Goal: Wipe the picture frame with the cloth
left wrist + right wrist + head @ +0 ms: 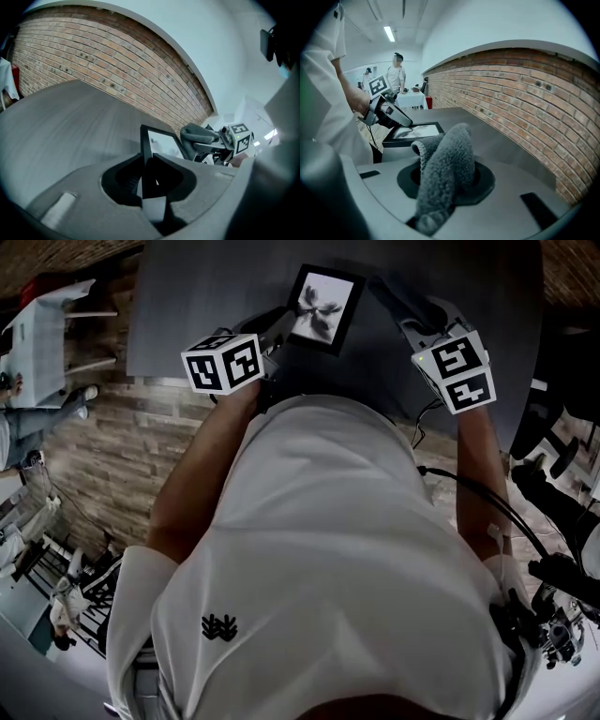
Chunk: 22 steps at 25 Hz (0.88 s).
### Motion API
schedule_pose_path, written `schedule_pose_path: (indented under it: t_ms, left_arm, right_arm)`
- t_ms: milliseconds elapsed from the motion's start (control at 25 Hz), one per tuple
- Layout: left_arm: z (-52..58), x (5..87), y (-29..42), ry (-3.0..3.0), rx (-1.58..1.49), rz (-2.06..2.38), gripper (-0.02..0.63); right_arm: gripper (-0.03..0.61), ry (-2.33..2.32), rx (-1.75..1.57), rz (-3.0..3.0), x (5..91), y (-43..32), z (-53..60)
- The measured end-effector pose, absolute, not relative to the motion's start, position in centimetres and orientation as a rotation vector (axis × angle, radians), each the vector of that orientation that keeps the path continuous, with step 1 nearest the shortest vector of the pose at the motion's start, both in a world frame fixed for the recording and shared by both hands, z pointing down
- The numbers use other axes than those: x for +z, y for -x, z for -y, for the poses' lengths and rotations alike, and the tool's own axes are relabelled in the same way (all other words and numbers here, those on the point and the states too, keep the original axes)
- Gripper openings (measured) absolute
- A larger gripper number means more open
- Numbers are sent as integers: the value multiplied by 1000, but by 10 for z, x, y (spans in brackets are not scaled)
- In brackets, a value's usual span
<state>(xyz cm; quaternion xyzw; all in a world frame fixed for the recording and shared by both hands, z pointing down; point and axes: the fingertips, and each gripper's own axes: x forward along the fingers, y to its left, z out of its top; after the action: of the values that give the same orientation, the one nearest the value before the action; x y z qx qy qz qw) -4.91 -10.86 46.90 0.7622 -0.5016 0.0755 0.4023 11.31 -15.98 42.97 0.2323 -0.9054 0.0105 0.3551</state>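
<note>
A black picture frame [324, 306] with a grey flower print is held above the dark grey table [187, 315]. My left gripper [279, 330] is shut on its left edge. In the left gripper view, the frame's black edge [146, 154] stands upright between the jaws of the left gripper [151, 163]. My right gripper [396, 296] is just right of the frame. It is shut on a fluffy grey cloth [447, 159] that bulges out of the right gripper's [444, 174] jaws. From that view the frame [415, 132] lies ahead to the left, with the left gripper [391, 116] on it.
A brick wall [525, 93] runs along the far side of the table. People [397, 70] stand near a white table at the back of the room. Cables and equipment [553, 568] hang at my right side. Shelving [47, 334] stands to the left.
</note>
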Motion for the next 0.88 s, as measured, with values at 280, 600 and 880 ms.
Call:
schedule_pose_path:
  t_ms: [280, 600, 880]
  left_arm:
    - [113, 465, 51, -1909, 152, 1255, 74]
    - [119, 468, 59, -1887, 129, 1271, 74]
    - [115, 463, 49, -1914, 128, 1234, 74]
  right_arm:
    - [91, -520, 100, 2379, 439, -98, 141]
    - [91, -343, 134, 2430, 440, -87, 91]
    - [91, -587, 160, 2419, 431, -109, 158]
